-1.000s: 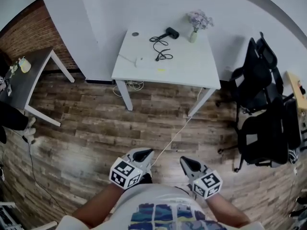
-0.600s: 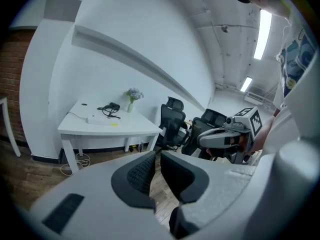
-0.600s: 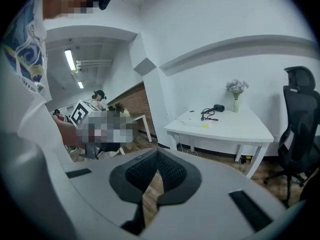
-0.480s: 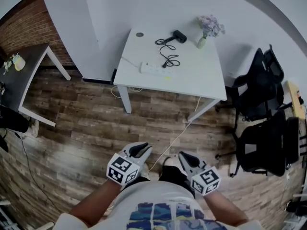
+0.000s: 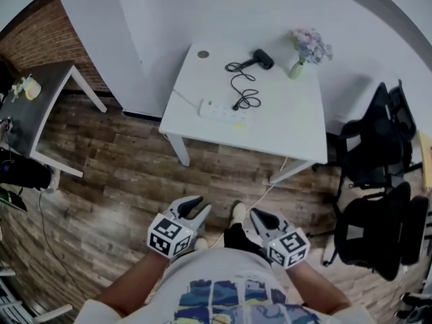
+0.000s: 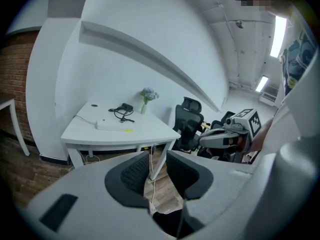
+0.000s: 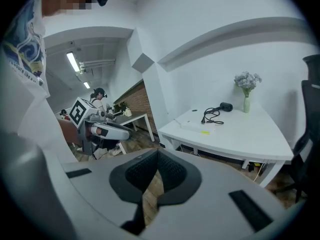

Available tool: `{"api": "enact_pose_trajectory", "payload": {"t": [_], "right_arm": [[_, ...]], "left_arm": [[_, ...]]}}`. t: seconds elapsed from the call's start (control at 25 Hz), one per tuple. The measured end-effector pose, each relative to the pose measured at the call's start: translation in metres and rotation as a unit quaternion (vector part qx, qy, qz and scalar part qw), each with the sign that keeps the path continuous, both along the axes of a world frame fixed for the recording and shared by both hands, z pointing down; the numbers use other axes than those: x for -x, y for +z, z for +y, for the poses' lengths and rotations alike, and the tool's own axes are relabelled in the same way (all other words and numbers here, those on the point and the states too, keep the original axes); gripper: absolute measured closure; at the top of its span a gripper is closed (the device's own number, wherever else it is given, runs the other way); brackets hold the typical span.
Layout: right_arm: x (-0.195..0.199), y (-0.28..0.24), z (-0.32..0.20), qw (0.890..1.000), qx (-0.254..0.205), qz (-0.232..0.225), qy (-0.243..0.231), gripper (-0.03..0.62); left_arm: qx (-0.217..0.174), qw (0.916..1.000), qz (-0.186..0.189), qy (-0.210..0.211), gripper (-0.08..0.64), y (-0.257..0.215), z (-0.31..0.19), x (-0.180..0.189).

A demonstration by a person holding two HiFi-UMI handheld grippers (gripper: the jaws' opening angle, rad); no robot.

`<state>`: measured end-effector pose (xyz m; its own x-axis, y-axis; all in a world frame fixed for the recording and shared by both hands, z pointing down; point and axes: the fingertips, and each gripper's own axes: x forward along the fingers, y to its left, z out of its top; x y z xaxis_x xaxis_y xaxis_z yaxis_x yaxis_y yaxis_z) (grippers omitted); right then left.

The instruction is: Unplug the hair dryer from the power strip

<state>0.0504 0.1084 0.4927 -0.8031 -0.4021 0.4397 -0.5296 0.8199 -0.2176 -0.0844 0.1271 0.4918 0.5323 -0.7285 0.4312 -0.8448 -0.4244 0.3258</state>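
A black hair dryer (image 5: 262, 58) lies at the far side of a white table (image 5: 283, 123). Its black cord (image 5: 243, 86) coils down to a plug in the white power strip (image 5: 221, 110) near the table's front edge. Both grippers hang low by my body, well short of the table. My left gripper (image 5: 194, 208) is open, and wood floor shows between its pads (image 6: 135, 171). My right gripper (image 5: 259, 219) has its tips together with nothing in it. The left gripper view shows the dryer (image 6: 127, 106) and strip (image 6: 112, 126) far ahead. In the right gripper view, dryer (image 7: 226, 105) and strip (image 7: 192, 127) are equally distant.
A vase of flowers (image 5: 307, 49) stands at the table's far right corner. Black office chairs (image 5: 371, 147) crowd the right side. A dark table (image 5: 34, 113) stands at left by a brick wall. A white cable (image 5: 260, 194) trails over the wood floor from the table.
The table has drawn nearer and moved lower in the head view as I step towards it. Both grippers keep their pose by my body.
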Motion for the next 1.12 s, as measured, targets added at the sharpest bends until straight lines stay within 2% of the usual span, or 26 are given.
{"api": "enact_pose_trajectory", "payload": {"t": [0.2, 0.6, 0.92, 1.12], "right_arm": [[-0.011, 0.0, -0.077, 1.0, 0.002, 0.0, -0.029, 0.591], [-0.039, 0.033, -0.194, 0.996, 0.013, 0.013, -0.09, 0.591], [-0.013, 0.049, -0.253, 0.994, 0.027, 0.013, -0.103, 0.586], [0.014, 0.057, -0.278, 0.993, 0.02, 0.026, -0.114, 0.58]], "left_arm": [[0.01, 0.9994, -0.019, -0.026, 0.466, -0.002, -0.062, -0.007], [0.016, 0.9958, -0.044, -0.079, 0.466, -0.002, -0.174, -0.024], [0.028, 0.994, -0.049, -0.094, 0.466, -0.002, -0.229, -0.023], [0.023, 0.9954, -0.056, -0.074, 0.466, 0.003, -0.271, -0.009]]}}
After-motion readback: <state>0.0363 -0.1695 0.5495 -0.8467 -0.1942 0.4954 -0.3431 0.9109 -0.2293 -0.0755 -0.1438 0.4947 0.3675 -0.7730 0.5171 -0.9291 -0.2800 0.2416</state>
